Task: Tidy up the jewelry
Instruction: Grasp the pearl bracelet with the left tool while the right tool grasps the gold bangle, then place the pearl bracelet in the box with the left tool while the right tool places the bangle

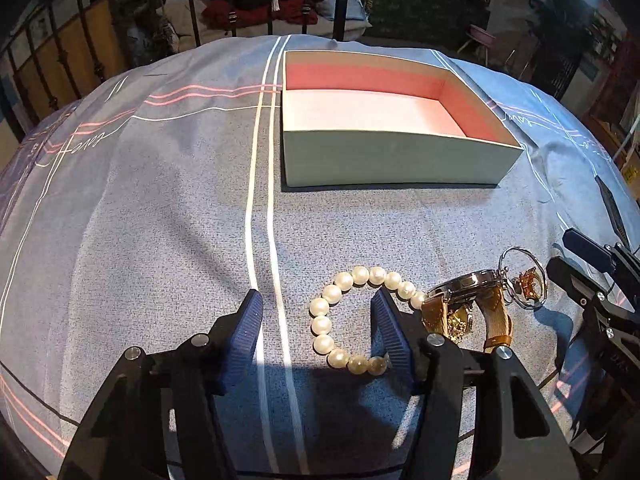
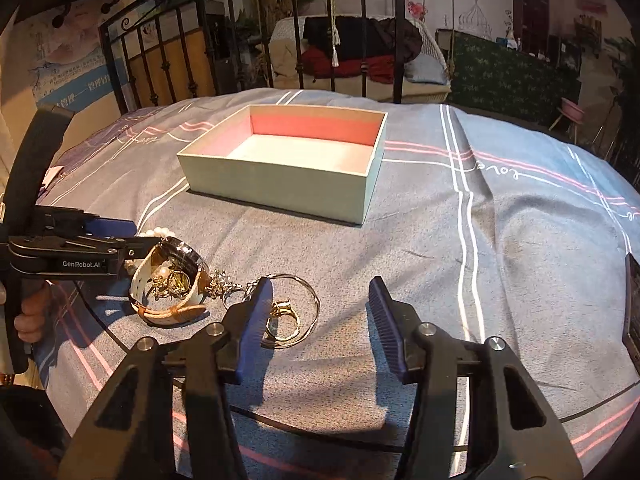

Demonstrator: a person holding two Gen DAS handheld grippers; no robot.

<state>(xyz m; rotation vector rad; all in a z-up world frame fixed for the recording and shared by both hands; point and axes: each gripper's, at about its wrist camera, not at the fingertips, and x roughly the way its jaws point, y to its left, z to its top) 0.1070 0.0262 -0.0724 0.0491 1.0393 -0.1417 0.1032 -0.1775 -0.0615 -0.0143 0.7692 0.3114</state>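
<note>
Both grippers, left (image 1: 316, 304) and right (image 2: 320, 292), gape wide over the bedspread (image 1: 160, 208), the pearl bracelet (image 1: 348, 316) beside the watch (image 1: 468, 300) short of the open box (image 1: 392, 160); only the right view shows a gold ring (image 2: 284, 320).

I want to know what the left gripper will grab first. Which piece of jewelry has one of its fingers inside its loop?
The pearl bracelet: the left gripper has its right finger inside the ring of beads. The watch and thin bangle lie beyond it.
</note>
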